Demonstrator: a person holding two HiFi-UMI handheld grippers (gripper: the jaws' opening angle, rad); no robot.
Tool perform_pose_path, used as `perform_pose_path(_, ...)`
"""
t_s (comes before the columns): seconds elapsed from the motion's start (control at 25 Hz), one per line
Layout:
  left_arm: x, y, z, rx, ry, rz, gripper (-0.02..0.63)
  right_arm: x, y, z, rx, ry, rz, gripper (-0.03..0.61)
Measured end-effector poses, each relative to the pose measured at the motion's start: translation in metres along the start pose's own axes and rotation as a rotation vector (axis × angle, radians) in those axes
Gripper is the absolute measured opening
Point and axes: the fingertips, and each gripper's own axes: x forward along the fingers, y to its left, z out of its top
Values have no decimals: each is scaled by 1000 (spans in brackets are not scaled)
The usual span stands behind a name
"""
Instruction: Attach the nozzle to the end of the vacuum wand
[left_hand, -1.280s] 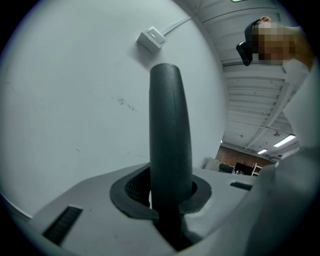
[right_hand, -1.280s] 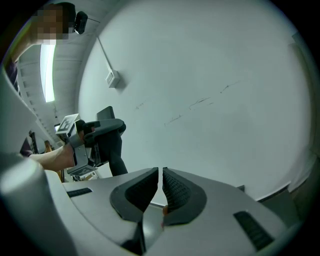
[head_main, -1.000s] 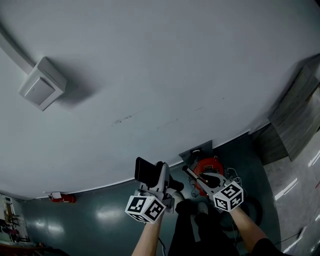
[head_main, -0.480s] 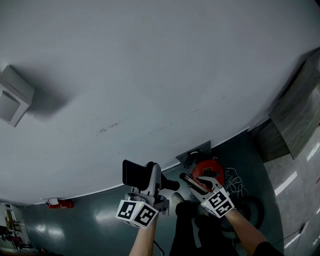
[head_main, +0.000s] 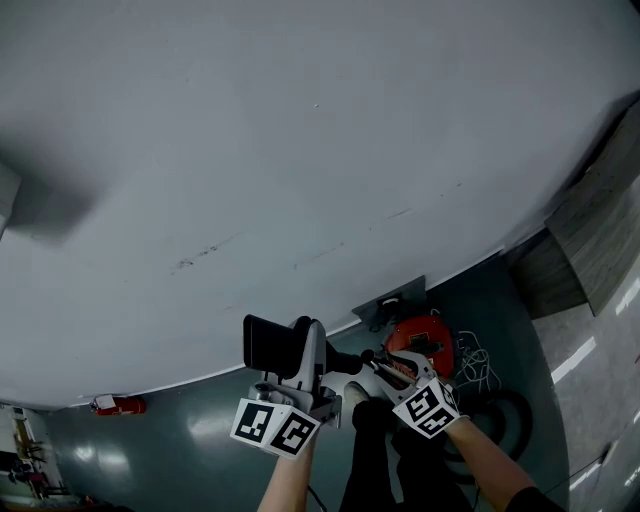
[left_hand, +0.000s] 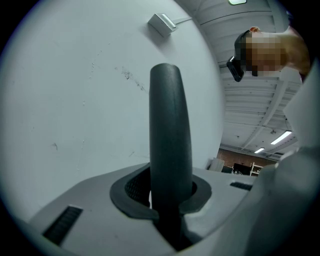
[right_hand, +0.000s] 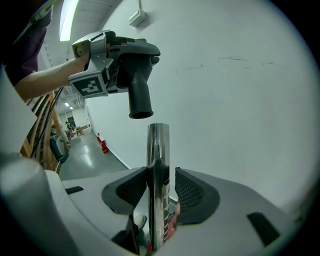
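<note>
My left gripper (left_hand: 167, 192) is shut on a dark grey vacuum nozzle (left_hand: 170, 145), which stands up between its pads. The right gripper view shows that nozzle (right_hand: 139, 80) in the left gripper (right_hand: 120, 55), its round mouth pointing down just above the wand's top end. The chrome wand (right_hand: 159, 165) stands upright between the pads of my right gripper (right_hand: 161, 192). Those jaws are opening, and a gap shows beside the right pad. In the head view the left gripper (head_main: 300, 365) with the nozzle (head_main: 268, 345) is close to the right gripper (head_main: 388, 372).
A white wall (head_main: 300, 150) fills the background. On the grey floor lie the red vacuum body (head_main: 420, 340), a dark hose (head_main: 510, 410) and cables. A red extinguisher (head_main: 118, 404) stands by the wall at the left, and a wooden panel (head_main: 600, 220) stands at the right.
The right gripper has sunk and rolled, its marker cube now lower and further left. The left gripper with the nozzle has drifted left. The wall box has slid out of view.
</note>
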Motion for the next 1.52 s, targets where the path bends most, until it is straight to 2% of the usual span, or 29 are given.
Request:
perform_pose_path(0.4,10,-1,1,6,-18,-28,61,10,-1,-2,-21,-21,-29,160)
perform_pose_path(0.76,25,-7,-16,-18,0,-83,61,10,-1,-1,-17,-27,-36,160)
perform_pose_path(1.16,31,-3,-24,-34,22,-83,63,9,-1,-1,-21,-50,-45,158)
perform_pose_path(1.44,41,7,-29,-106,48,-112,63,9,-2,-1,-32,-48,-48,156)
perform_pose_path(1.52,44,4,-32,-95,63,-129,63,10,0,-1,-42,-44,-52,156)
